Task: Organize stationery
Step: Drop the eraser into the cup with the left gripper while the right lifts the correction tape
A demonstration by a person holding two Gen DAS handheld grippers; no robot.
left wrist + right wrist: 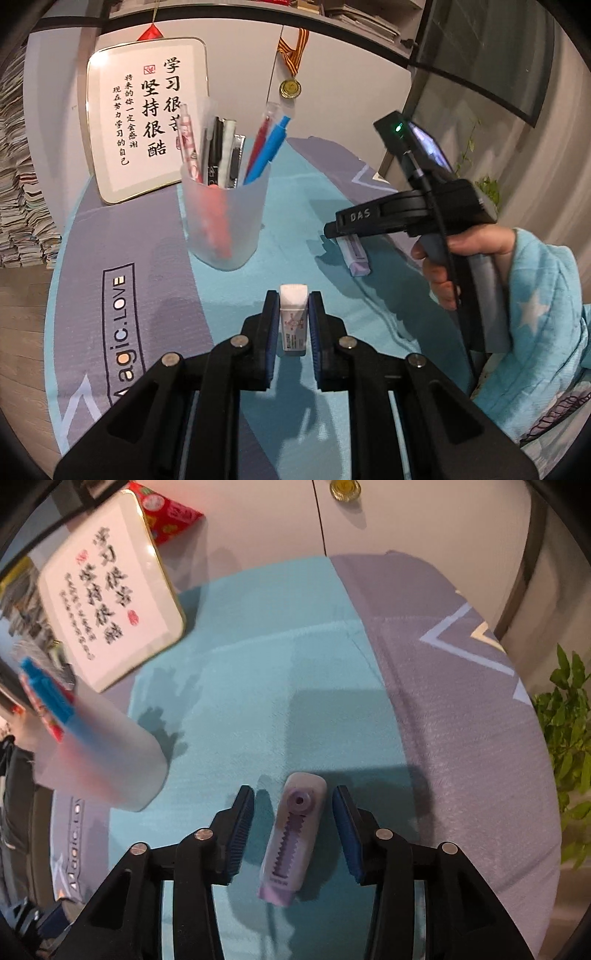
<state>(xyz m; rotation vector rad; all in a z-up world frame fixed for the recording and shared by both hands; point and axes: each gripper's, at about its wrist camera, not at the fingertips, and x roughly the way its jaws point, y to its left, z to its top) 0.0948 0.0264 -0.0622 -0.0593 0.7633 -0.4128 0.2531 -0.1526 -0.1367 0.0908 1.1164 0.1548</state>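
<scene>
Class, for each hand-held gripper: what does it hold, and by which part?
Left hand-held gripper clamps the white eraser by its sleeved sides. Right hand-held gripper holds nothing: it straddles the purple eraser, pads apart.

Left gripper: jaws closed on a white eraser in a printed paper sleeve, held upright above the cloth.
Table cover: teal and grey-purple cloth, lettered "Magic.LOVE".
Pen holder: frosted translucent cup, upright, holding red, blue, black and clear pens.
Calligraphy plaque: gold-rimmed, leaning against the wall behind the cup.
Medal: gold, on a striped ribbon, hanging on the wall.
Right gripper: black, in a hand with a light-blue starred sleeve, tips over a lilac correction tape lying on the cloth.
</scene>
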